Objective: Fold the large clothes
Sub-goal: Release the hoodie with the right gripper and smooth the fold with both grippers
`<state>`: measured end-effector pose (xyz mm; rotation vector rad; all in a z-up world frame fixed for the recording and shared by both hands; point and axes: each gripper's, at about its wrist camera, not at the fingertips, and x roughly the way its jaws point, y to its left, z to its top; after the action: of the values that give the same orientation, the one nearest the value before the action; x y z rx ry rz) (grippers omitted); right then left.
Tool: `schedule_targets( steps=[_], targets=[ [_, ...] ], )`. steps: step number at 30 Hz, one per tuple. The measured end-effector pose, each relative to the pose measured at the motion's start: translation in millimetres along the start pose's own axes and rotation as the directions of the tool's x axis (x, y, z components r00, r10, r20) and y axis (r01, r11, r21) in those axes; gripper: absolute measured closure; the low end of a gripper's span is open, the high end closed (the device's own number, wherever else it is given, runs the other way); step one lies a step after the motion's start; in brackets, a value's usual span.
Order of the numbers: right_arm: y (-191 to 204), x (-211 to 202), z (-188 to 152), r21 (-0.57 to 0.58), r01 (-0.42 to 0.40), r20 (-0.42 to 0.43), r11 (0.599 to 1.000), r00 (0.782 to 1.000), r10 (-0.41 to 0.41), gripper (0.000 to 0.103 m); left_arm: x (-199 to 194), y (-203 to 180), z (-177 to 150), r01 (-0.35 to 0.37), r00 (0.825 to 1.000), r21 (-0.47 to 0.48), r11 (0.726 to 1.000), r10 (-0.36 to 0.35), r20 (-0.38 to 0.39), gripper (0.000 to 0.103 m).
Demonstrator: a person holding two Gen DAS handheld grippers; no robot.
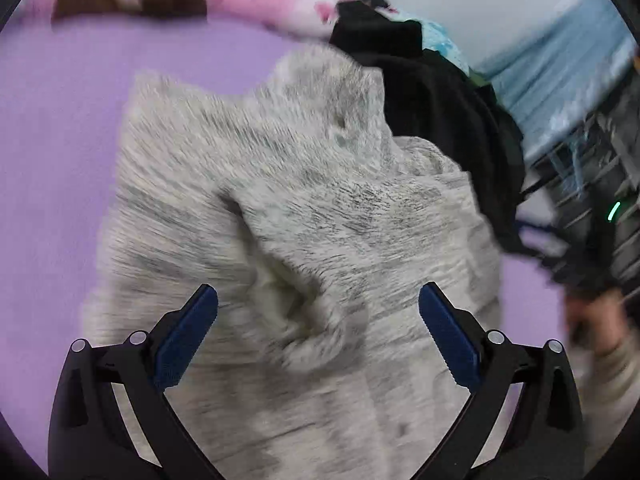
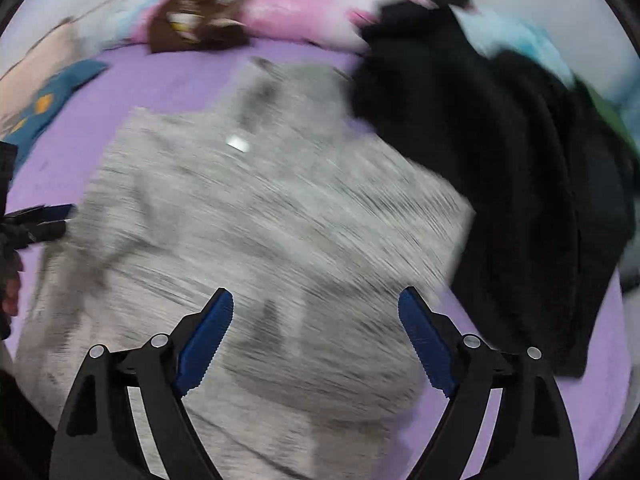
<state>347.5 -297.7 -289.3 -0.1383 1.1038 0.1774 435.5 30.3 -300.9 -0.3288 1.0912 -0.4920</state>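
Note:
A large grey heathered garment [image 1: 304,216] lies rumpled on the purple bed sheet [image 1: 52,168]. My left gripper [image 1: 318,300] hangs over its near part, jaws wide apart with nothing between the blue pads. In the right wrist view the same grey garment [image 2: 272,224] fills the middle, blurred. My right gripper [image 2: 316,304] stands open above it, no cloth between its pads. At that view's left edge the left gripper's dark fingers [image 2: 44,220] reach toward the garment's edge. The right hand and tool [image 1: 592,280] show blurred at the right of the left wrist view.
A heap of black clothes [image 2: 512,184] lies on the sheet, right of the grey garment and touching its edge. A pink quilt [image 2: 304,4] and a brown plush item [image 2: 192,20] line the far side. A blue patterned cloth [image 2: 48,100] lies at far left.

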Motion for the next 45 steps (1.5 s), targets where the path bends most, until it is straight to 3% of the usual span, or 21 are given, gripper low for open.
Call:
schedule_targets(
  steps=[2, 3, 4, 5, 8, 9, 15, 21, 27, 28, 30, 31, 34, 35, 36, 37, 38, 39, 43, 45],
  targets=[
    [-25, 7, -11, 0.059, 0.004, -0.004, 0.998, 1.000, -0.004, 0.020, 13, -4, 5, -0.037, 0.999, 0.029, 0.999, 0.037, -0.005, 0.015],
    [-35, 9, -17, 0.072, 0.007, 0.004, 0.997, 1.000, -0.008, 0.020, 16, -7, 7, -0.051, 0.999, 0.057, 0.997, 0.051, -0.006, 0.032],
    [-41, 5, -22, 0.081, 0.012, 0.010, 0.997, 1.000, -0.013, 0.020, 18, -9, 8, -0.070, 0.997, 0.076, 0.995, 0.070, -0.008, 0.057],
    [-47, 5, -27, 0.094, 0.015, 0.012, 0.995, 1.000, -0.017, 0.020, 22, -10, 12, -0.112, 0.993, 0.099, 0.989, 0.115, -0.018, 0.072],
    [-56, 10, -29, 0.145, -0.044, 0.028, 0.988, 0.999, 0.040, 0.020, 31, -4, 18, -0.073, 0.995, 0.081, 0.994, 0.078, -0.067, 0.083],
    [-59, 12, -30, 0.158, -0.063, 0.033, 0.985, 0.998, 0.059, 0.020, 33, 0, 20, -0.049, 0.995, 0.066, 0.997, 0.055, -0.082, 0.096],
    [-55, 20, -36, 0.171, -0.099, 0.045, 0.980, 0.995, 0.093, 0.020, 27, 10, 18, 0.038, 0.995, 0.034, 0.999, -0.034, -0.095, 0.099],
    [-61, 24, -41, 0.195, -0.124, 0.052, 0.973, 0.992, 0.116, 0.020, -8, 43, 22, 0.128, 0.990, -0.067, 0.990, -0.131, -0.044, 0.100],
    [-64, 29, -48, 0.195, -0.166, 0.057, 0.967, 0.986, 0.158, 0.015, -44, 85, 20, 0.295, 0.955, -0.175, 0.939, -0.285, 0.080, 0.100],
    [-62, 37, -51, 0.189, -0.153, 0.040, 0.970, 0.988, 0.148, 0.011, -40, 94, 15, 0.289, 0.957, -0.200, 0.936, -0.279, 0.078, 0.099],
    [-58, 61, -60, 0.190, -0.142, -0.031, 0.971, 0.988, 0.151, 0.011, -12, 113, -4, 0.198, 0.978, -0.245, 0.949, -0.206, -0.008, 0.099],
    [-58, 67, -63, 0.200, -0.147, -0.044, 0.969, 0.986, 0.159, 0.011, -1, 118, -13, 0.179, 0.980, -0.255, 0.950, -0.195, -0.038, 0.098],
    [-63, 60, -60, 0.229, -0.168, -0.013, 0.959, 0.984, 0.175, 0.011, -5, 126, -22, 0.255, 0.967, -0.277, 0.926, -0.249, 0.060, 0.092],
    [-62, 53, -57, 0.220, -0.167, 0.001, 0.961, 0.985, 0.171, 0.011, -9, 124, -21, 0.249, 0.969, -0.272, 0.929, -0.241, 0.064, 0.090],
    [-59, 41, -51, 0.197, -0.164, 0.027, 0.967, 0.987, 0.161, 0.011, -15, 120, -17, 0.205, 0.979, -0.262, 0.943, -0.197, 0.055, 0.077],
    [-58, 32, -48, 0.181, -0.156, 0.050, 0.971, 0.987, 0.150, 0.011, -26, 113, -12, 0.134, 0.991, -0.237, 0.962, -0.125, 0.052, 0.055],
    [-57, 22, -42, 0.166, -0.155, 0.079, 0.974, 0.986, 0.144, 0.011, -40, 104, -7, 0.085, 0.994, -0.198, 0.976, -0.070, 0.079, 0.047],
    [-56, 14, -36, 0.158, -0.161, 0.102, 0.974, 0.984, 0.146, 0.011, -51, 99, -2, 0.077, 0.993, -0.173, 0.982, -0.059, 0.106, 0.038],
    [-60, 2, -12, 0.201, -0.267, 0.171, 0.943, 0.957, 0.234, 0.011, -85, 64, 28, 0.134, 0.976, -0.157, 0.978, -0.102, 0.195, 0.006],
    [-57, 8, -6, 0.206, -0.312, 0.172, 0.927, 0.945, 0.280, 0.011, -81, 46, 39, 0.202, 0.967, -0.131, 0.971, -0.176, 0.184, 0.006]
  ],
)
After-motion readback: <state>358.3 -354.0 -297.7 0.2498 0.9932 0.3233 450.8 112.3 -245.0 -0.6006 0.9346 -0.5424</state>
